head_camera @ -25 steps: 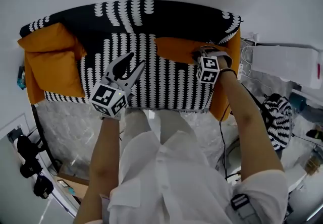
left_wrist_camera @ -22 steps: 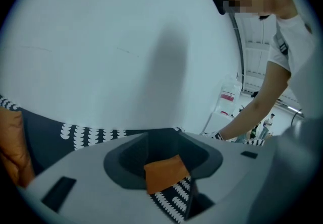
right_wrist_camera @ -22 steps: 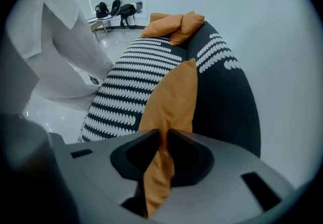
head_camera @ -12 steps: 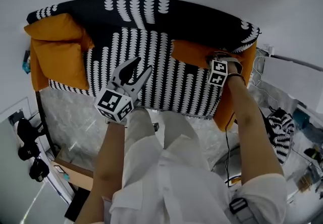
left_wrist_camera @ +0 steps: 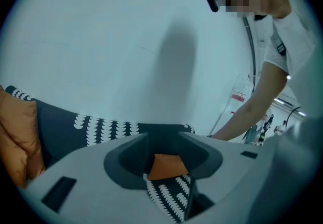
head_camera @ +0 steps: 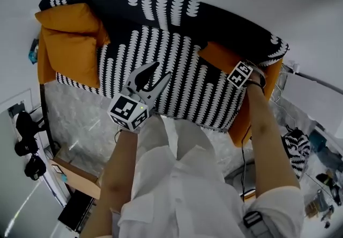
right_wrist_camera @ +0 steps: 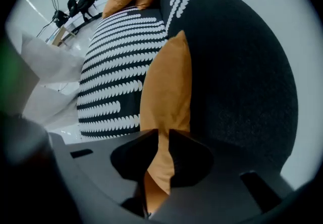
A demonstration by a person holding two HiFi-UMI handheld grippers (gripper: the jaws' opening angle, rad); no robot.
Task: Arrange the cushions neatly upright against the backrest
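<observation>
The black-and-white patterned sofa (head_camera: 177, 79) fills the head view. My right gripper (head_camera: 237, 68) points down at the sofa's right end, shut on the edge of an orange cushion (head_camera: 222, 57). In the right gripper view that cushion (right_wrist_camera: 169, 79) stands on edge against the dark backrest (right_wrist_camera: 237, 76), its edge pinched between the jaws of the right gripper (right_wrist_camera: 164, 140). Two more orange cushions (head_camera: 69, 44) lean at the left end. My left gripper (head_camera: 162, 69) hovers open over the seat's front, holding nothing. In its own view the left gripper (left_wrist_camera: 164, 142) frames the far orange cushion (left_wrist_camera: 166, 166).
The sofa's right arm is orange (head_camera: 241, 119). The floor in front is pale marble (head_camera: 86, 124). Black camera gear (head_camera: 27, 148) and a cardboard box (head_camera: 75, 175) sit at the lower left. Cluttered shelves (head_camera: 316, 146) stand to the right. A white wall runs behind the sofa.
My right gripper has sunk toward the sofa's right end with the cushion, which now stands closer to the backrest. The left gripper has hardly shifted.
</observation>
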